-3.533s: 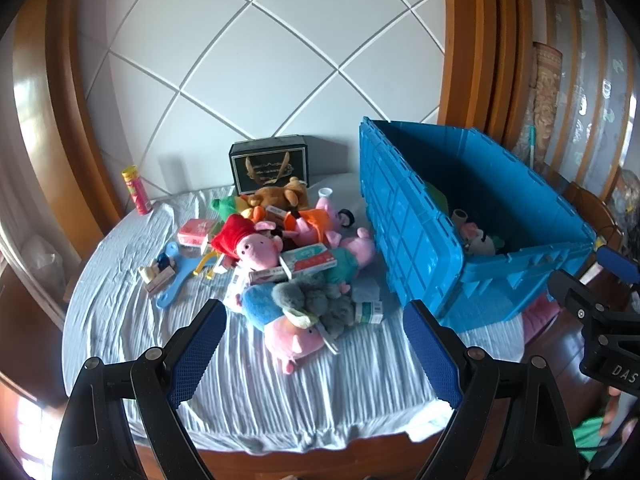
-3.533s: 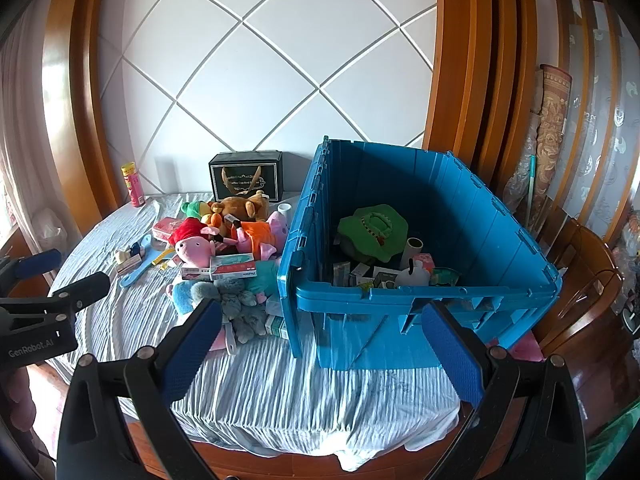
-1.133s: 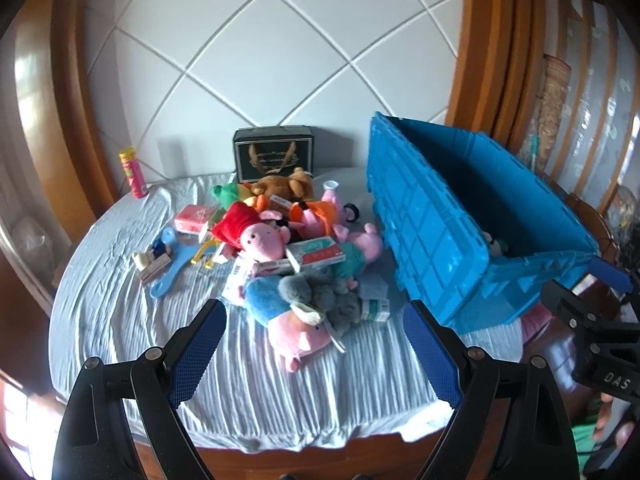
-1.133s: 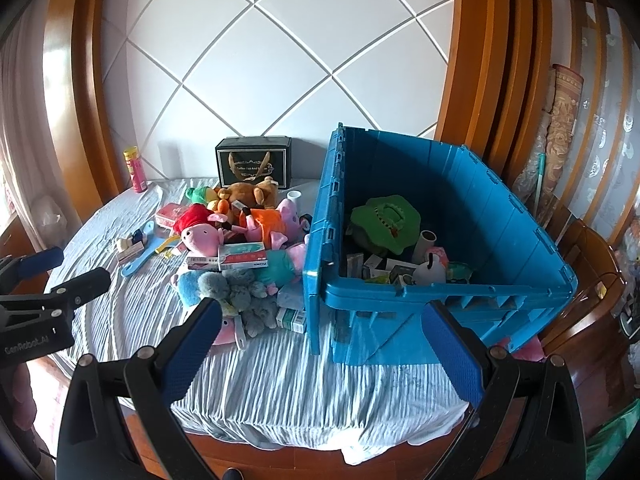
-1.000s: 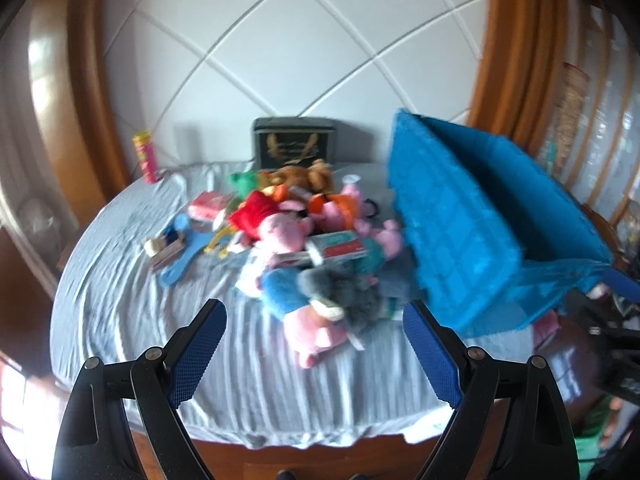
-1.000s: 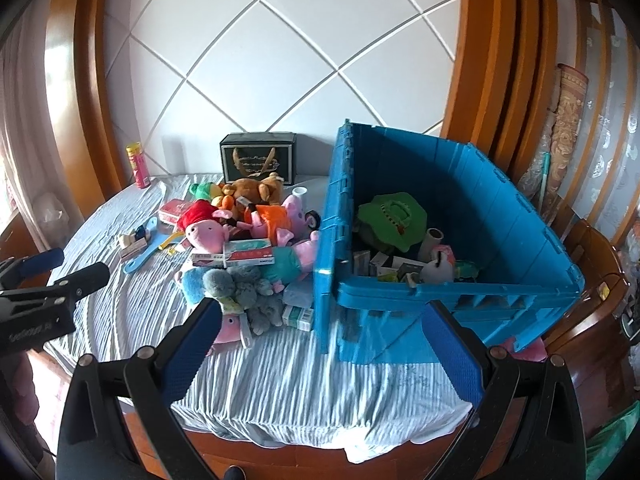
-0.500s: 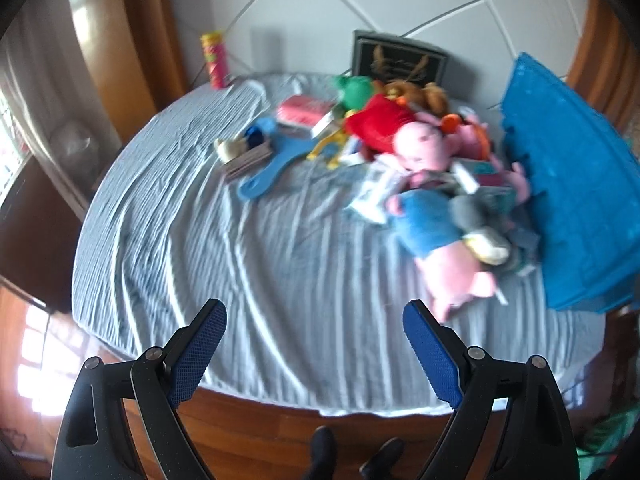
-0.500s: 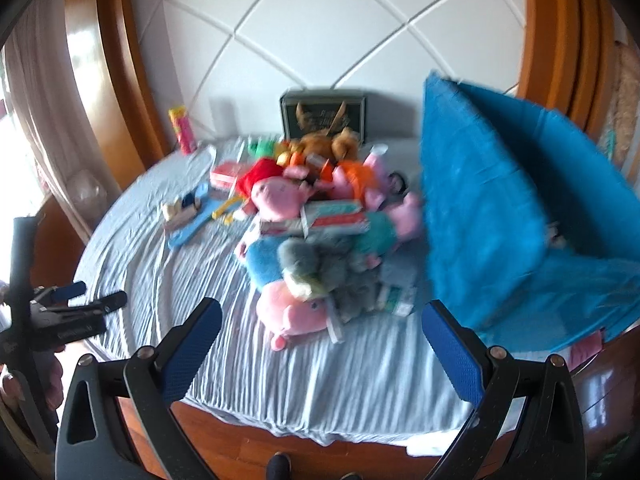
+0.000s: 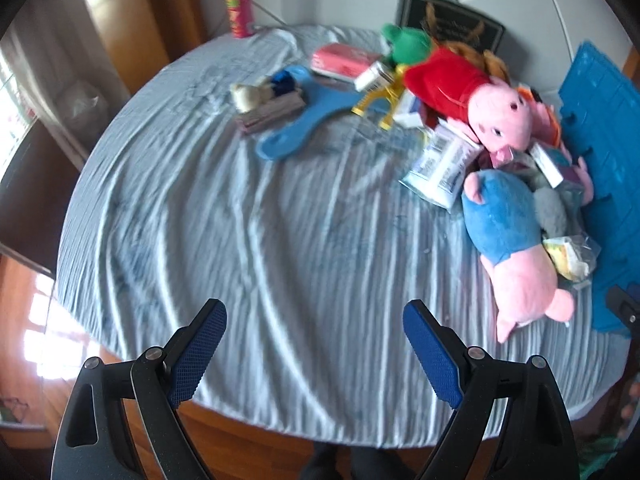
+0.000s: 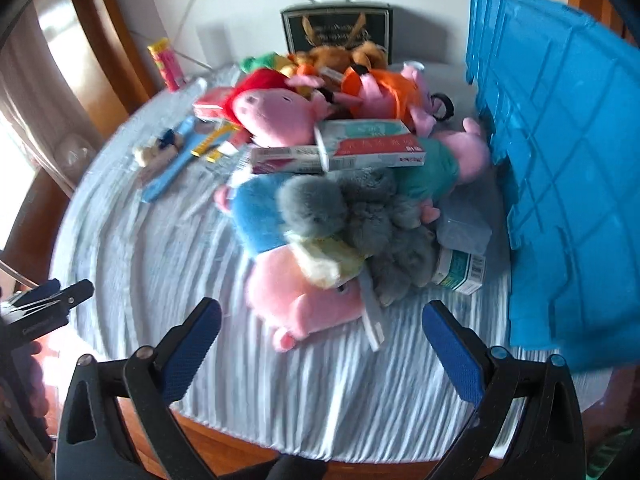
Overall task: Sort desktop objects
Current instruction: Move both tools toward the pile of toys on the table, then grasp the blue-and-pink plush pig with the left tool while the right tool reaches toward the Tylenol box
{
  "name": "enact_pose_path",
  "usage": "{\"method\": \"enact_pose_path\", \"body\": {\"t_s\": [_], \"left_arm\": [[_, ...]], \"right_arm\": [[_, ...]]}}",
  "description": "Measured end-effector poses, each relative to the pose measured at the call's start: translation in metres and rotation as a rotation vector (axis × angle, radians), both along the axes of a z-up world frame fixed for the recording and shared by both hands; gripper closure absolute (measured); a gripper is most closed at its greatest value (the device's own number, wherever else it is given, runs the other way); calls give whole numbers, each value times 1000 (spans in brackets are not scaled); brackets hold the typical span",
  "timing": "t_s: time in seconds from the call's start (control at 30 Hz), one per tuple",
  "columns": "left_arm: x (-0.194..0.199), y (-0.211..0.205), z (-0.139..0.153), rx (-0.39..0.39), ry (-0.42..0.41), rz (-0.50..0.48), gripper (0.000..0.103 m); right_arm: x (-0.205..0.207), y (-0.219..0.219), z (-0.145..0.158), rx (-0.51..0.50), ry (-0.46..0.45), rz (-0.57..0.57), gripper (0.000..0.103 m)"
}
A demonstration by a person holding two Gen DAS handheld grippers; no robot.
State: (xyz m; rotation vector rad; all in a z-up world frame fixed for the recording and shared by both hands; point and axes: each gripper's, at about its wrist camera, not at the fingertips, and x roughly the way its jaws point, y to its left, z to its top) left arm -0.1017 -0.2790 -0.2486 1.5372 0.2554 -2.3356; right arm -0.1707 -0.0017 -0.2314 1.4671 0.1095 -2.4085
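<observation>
A heap of toys and boxes lies on a round table with a grey-blue cloth (image 9: pixel 248 216). A pink pig plush in blue (image 10: pixel 296 288) lies nearest, under a grey plush (image 10: pixel 360 216). A red-hooded pig plush (image 9: pixel 472 88) sits behind, with a red-and-white box (image 10: pixel 372 146) on the pile. A blue crate (image 10: pixel 568 160) stands at the right. My left gripper (image 9: pixel 314 348) hangs open over the bare cloth near the front edge. My right gripper (image 10: pixel 320 340) is open just short of the pink pig. Neither holds anything.
A blue flat toy (image 9: pixel 304 116), a pink box (image 9: pixel 344 60) and a small brush block (image 9: pixel 264 108) lie at the left. A red-yellow can (image 9: pixel 238 6) and a dark box (image 10: pixel 338 30) stand by the wall. The table's wooden rim (image 10: pixel 240 446) is just below.
Both grippers have dropped and tilted down towards the table. The left one swung left over bare cloth; the right one closed in on the plush pile. Both stayed open.
</observation>
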Motion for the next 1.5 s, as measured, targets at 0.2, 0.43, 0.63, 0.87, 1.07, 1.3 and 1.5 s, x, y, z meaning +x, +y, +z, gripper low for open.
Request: {"method": "enact_pose_path", "body": {"t_s": [0.2,0.43,0.63,0.87,1.07,1.3,1.5], "left_arm": [[-50,20,-13,6,11,-40,12],[-100,40,-38,31,-17,-150,12],[-119,12,-42,7,-29,-215,12],[-123,-47,-18,-31,25,-203,12],[-131,-11,-13,65,57,-350,12],[-150,60,-51,79,-26,-387,12],[-156,34,-44,-43,5,-301,11]], "right_arm": [[-37,18,-45,40,-89,-9,0],[-61,20,-86,242,-78,-75,0],[-64,-15,-103,110,-164,-66,0],[-61,-116,-88,-254,-217,85,0],[-56,-69,-29,-52,-42,-63,0],[-137,-12,6,29,66,-188,0],[-205,-25,-68,65,-75,-152,0]]}}
